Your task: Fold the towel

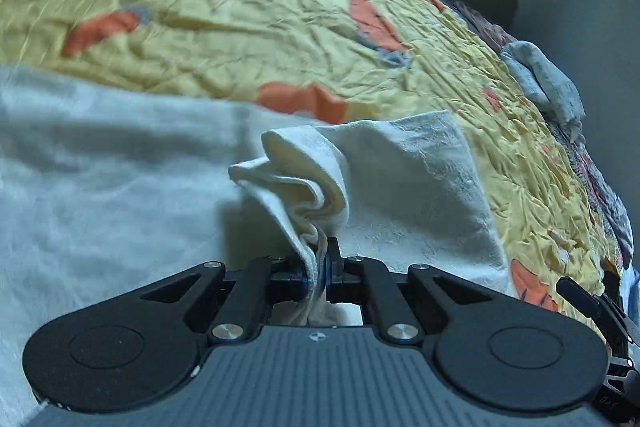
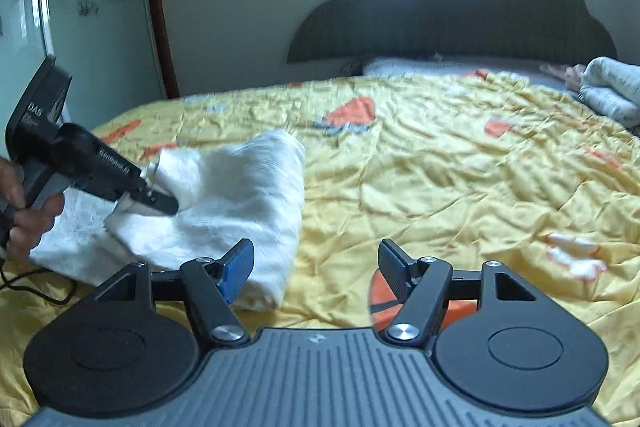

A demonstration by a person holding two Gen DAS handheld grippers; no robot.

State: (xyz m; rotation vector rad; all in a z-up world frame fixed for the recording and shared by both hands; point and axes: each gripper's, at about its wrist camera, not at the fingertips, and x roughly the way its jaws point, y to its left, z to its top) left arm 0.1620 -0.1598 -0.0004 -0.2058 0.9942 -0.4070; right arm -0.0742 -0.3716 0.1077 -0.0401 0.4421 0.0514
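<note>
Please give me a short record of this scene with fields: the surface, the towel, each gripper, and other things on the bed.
surface: bed with a wrinkled yellow bedspread, orange patches on it
towel: white towel, rumpled, lying on the bedspread, partly lifted at one edge
left gripper: left gripper, jaws shut on a bunched edge of the towel; held by a hand
right gripper: right gripper, jaws open, holding nothing, beside the towel
other: grey rolled cloth at the far side of the bed; dark headboard behind
</note>
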